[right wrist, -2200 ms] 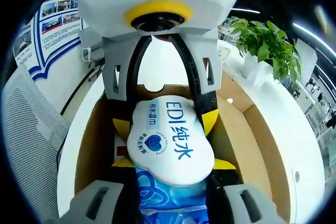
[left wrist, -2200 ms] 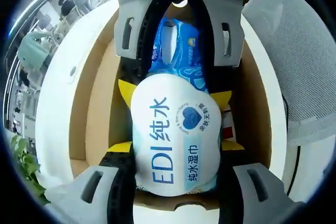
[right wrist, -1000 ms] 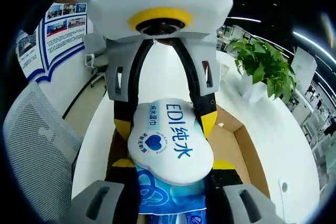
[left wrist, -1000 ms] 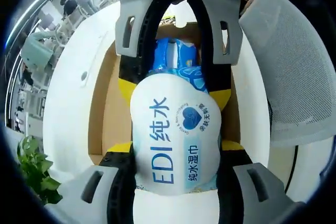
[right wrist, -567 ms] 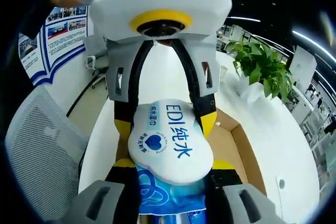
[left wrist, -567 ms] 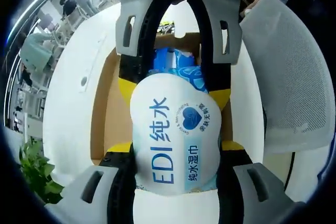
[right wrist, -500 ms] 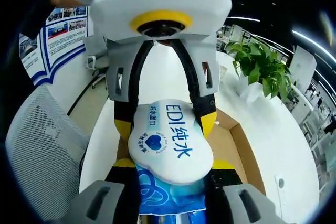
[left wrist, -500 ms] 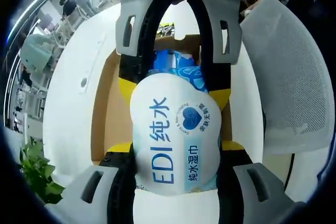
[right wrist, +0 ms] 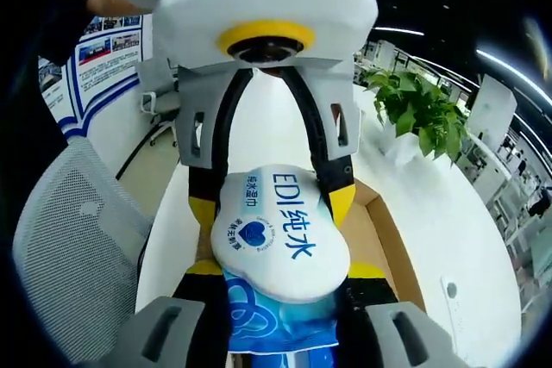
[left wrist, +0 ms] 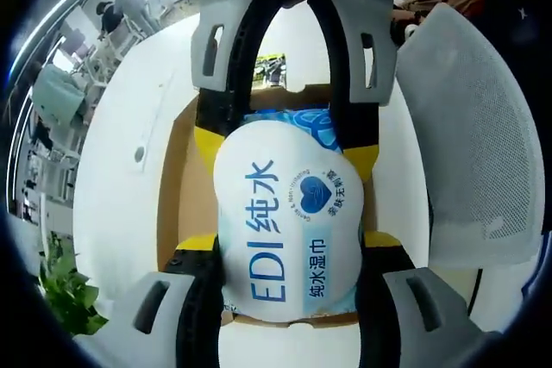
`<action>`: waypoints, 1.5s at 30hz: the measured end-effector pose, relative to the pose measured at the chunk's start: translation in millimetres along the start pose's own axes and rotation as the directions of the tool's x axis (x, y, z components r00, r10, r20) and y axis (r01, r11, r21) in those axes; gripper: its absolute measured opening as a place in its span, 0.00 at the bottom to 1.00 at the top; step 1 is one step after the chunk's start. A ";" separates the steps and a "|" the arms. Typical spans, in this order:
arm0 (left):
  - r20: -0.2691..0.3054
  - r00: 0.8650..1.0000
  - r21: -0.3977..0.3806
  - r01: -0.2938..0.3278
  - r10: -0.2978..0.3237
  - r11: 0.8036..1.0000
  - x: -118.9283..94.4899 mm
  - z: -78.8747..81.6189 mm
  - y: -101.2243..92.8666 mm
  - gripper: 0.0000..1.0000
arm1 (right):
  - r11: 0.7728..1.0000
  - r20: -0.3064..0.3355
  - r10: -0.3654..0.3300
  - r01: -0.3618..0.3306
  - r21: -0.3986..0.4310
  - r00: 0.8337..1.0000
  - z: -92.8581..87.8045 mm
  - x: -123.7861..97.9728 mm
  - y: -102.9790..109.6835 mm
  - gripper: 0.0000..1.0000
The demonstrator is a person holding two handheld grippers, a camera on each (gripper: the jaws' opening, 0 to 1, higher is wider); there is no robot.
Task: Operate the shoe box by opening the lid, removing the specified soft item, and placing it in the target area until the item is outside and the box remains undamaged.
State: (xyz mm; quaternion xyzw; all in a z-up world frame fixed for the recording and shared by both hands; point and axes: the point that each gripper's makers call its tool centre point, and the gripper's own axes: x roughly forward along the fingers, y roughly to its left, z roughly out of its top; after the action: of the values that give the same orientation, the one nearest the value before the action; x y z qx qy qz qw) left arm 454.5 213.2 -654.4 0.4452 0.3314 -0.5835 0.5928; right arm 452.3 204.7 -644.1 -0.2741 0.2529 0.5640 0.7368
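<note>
I hold the wet wipes pack (left wrist: pixel 287 228) between both grippers: my left gripper (left wrist: pixel 289 243) clamps one end, my right gripper (right wrist: pixel 280 275) the other, above the open shoe box (left wrist: pixel 175 187) on the white table (left wrist: pixel 121 170)

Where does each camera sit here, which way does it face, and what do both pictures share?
Left gripper view: rides the left gripper, looking down on the open shoe box and the right gripper.
Right gripper view: rides the right gripper, facing the left gripper, a plant and a mesh chair.
Shared: the wet wipes pack, clamped at opposite ends.
</note>
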 end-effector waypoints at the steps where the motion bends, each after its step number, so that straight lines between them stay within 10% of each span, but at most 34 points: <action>1: 0.001 1.000 0.000 0.001 -0.001 1.000 0.5 1.5 -0.3 0.61 | 1.000 -0.001 0.000 0.000 0.002 1.000 -0.9 -1.3 0.1 0.43; 45: 0.066 0.998 0.062 0.016 -0.020 0.998 29.2 91.9 7.3 0.61 | 0.998 -0.038 -0.055 0.056 0.025 0.998 -57.4 -74.8 -19.3 0.43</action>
State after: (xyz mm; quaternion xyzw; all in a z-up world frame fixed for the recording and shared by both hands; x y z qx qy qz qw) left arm 452.9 117.0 -644.8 0.4405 0.2976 -0.6133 0.5842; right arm 449.7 109.2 -632.3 -0.2820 0.2662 0.5349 0.7506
